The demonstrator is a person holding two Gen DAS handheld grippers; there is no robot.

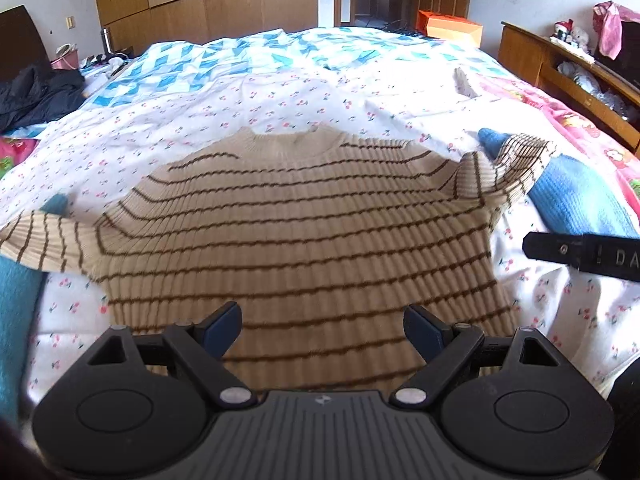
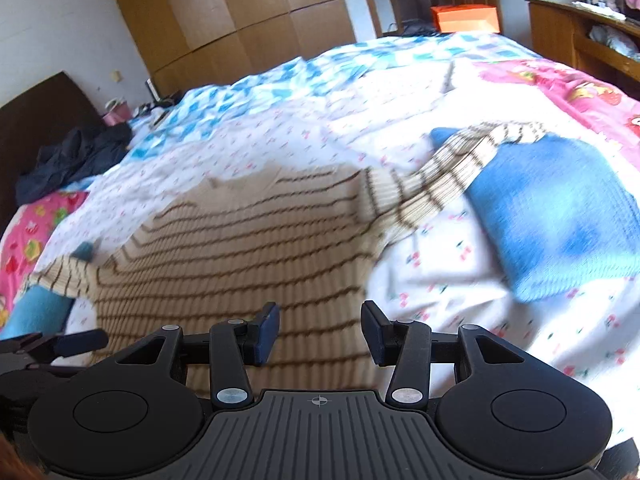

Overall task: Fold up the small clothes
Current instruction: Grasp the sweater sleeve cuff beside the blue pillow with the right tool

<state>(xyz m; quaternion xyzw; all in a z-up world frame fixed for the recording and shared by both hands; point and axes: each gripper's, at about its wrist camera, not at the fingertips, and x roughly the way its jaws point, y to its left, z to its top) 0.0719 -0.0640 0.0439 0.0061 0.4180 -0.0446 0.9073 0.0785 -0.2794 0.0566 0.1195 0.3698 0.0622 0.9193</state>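
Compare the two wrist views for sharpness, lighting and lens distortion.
Left wrist view: sharp, the striped sweater ribs crisp, daylight even, no harsh glare; fisheye bows the bed and wardrobe, dark corners. Right wrist view: motion-blurred, sweater stripes and blue garment smeared, though the right claw itself stays sharp; same curved distortion.

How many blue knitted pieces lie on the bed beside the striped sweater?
2. One blue piece lies at the sweater's right sleeve, partly under it. The other lies at the left sleeve, mostly cut off. They may be one garment; more may be hidden.
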